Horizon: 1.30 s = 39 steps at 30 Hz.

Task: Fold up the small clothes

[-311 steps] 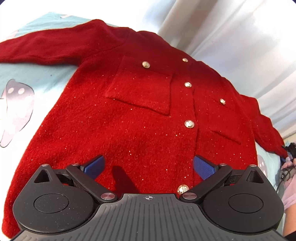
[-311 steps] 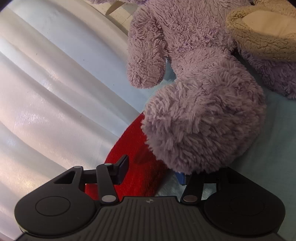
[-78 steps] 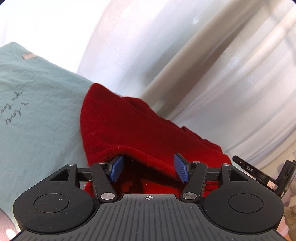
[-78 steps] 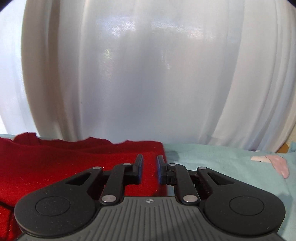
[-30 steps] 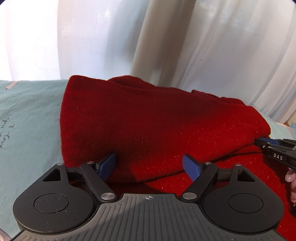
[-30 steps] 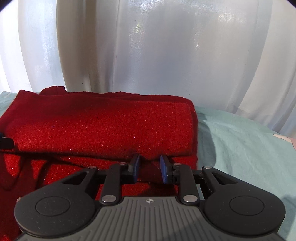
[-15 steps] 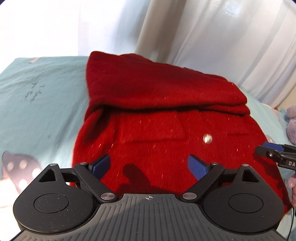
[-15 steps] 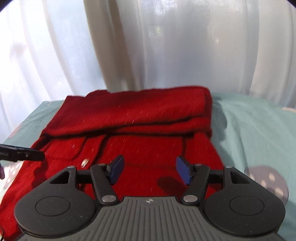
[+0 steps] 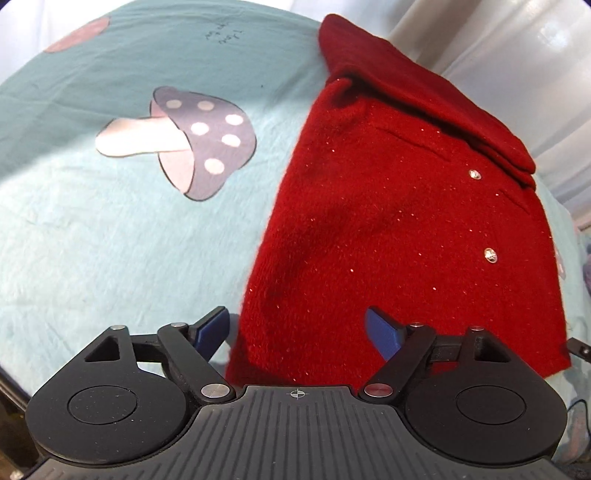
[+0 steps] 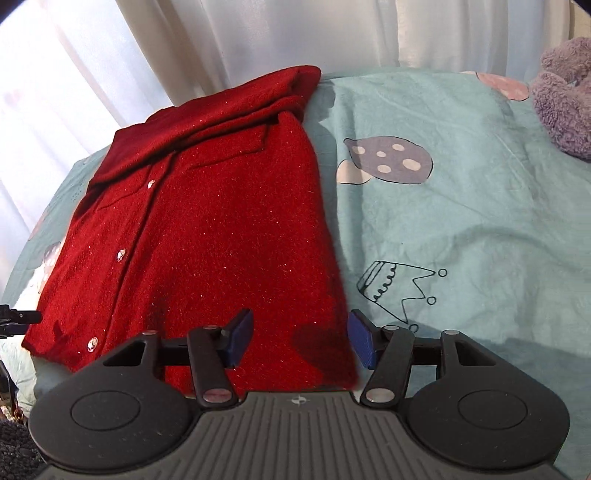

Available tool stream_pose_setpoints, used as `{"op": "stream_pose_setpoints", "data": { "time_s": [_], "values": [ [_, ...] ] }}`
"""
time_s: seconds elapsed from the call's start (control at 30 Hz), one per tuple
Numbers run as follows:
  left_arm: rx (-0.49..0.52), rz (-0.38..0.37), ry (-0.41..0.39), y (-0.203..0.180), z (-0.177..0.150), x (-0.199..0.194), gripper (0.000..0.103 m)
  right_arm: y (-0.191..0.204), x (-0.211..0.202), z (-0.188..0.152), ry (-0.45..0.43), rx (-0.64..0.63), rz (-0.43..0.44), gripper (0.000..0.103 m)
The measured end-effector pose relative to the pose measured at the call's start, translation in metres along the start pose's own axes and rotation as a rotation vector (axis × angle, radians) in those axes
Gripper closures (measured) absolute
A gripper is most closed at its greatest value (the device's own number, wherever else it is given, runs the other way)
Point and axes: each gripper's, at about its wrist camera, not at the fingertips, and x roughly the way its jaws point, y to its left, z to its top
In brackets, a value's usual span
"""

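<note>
A red knit cardigan [image 9: 402, 240] with gold buttons lies on the teal bedsheet [image 9: 110, 229], its top part and sleeves folded down over the chest. My left gripper [image 9: 301, 330] is open and empty, above the hem's left corner. In the right wrist view the cardigan [image 10: 207, 229] fills the left half. My right gripper [image 10: 301, 339] is open and empty, above the hem's right corner, its right finger past the cardigan's edge. Each gripper's tip shows at the other view's edge.
The sheet carries a mushroom print [image 9: 177, 140] left of the cardigan and a crown drawing [image 10: 399, 291] to its right. A purple plush toy [image 10: 561, 96] sits at the far right. White curtains [image 10: 258, 33] hang behind the bed.
Both grippers have let go of the folded-down top and drawn back toward the hem. Each has swung outward to its own bottom corner, with jaws open.
</note>
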Motion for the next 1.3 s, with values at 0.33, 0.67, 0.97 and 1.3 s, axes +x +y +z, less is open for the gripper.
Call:
{"op": "stream_pose_setpoints", "data": {
  "time_s": [0.33,0.67,0.97,1.3],
  "values": [
    [-0.026,-0.170,0.104,0.017,0.008,0.000,0.052,-0.034,0.007,0.010,0.089,0.169,0.098,0.061],
    [0.035,-0.245,0.198,0.017,0.020,0.019,0.068,-0.023,0.018,0.014,0.169,0.123,0.098,0.071],
    [-0.032,-0.389,0.152,0.016,0.039,0.003,0.089,-0.020,0.018,0.019,0.193,0.144,0.122,0.093],
    [-0.010,-0.502,-0.138,-0.015,0.130,-0.034,0.090,-0.008,0.010,0.101,-0.025,0.232,0.284,0.094]
  ]
}}
